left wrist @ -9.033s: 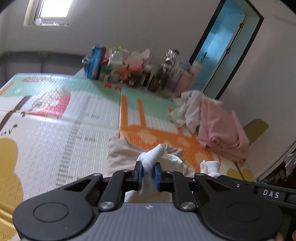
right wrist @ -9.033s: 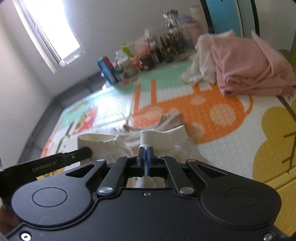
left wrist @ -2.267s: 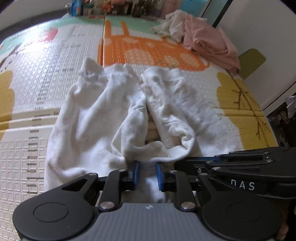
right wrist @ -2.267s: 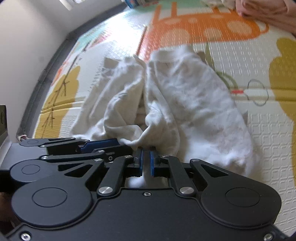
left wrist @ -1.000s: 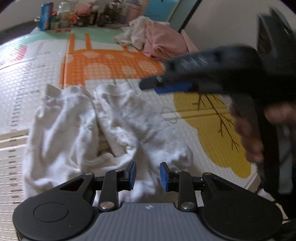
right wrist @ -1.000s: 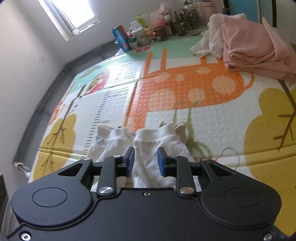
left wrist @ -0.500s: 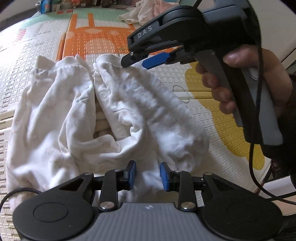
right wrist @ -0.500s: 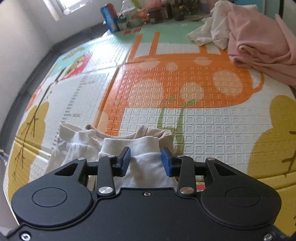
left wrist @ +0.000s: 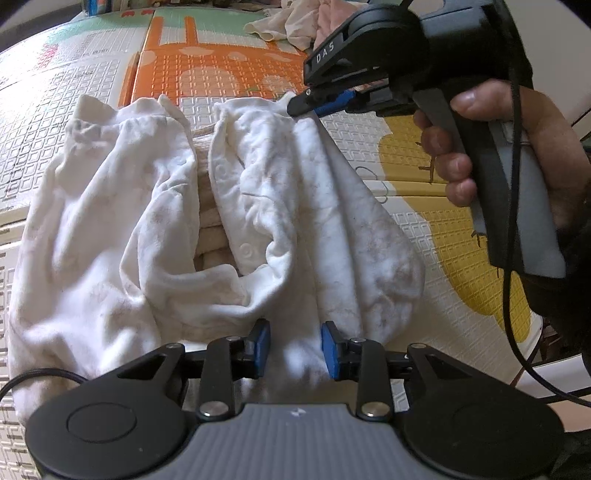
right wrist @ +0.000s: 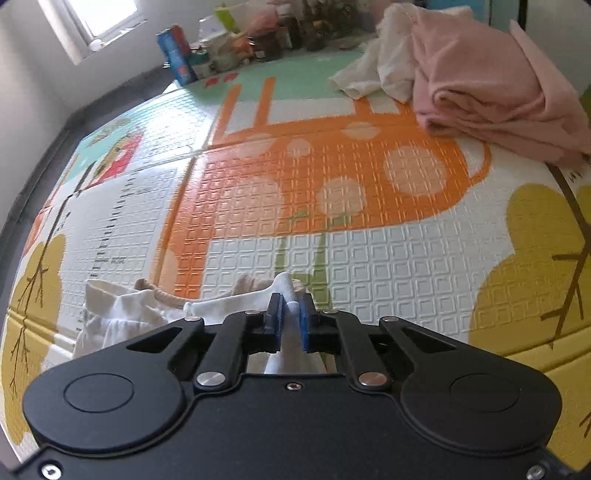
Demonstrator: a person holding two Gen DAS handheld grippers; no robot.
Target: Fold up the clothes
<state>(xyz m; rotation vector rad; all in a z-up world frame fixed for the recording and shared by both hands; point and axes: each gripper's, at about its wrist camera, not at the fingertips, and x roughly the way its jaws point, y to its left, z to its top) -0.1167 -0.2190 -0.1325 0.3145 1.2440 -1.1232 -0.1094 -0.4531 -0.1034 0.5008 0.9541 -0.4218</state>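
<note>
patterned play mat [right wrist: 369, 258]; bottles and boxes [right wrist: 236, 40] by the far wall; window [right wrist: 96, 22]

A home, likely a child's room: cartoon-printed foam play mat [right wrist: 332, 184] underfoot, heap of pink and white laundry [right wrist: 480, 85], bottles and cartons [right wrist: 236, 44] along the wall beneath a window [right wrist: 99, 18].

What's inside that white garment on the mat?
Through the white garment's open front a beige ribbed layer shows, lining or second piece, I cannot tell. The rest is covered by the folds. The mat lies underneath.
</note>
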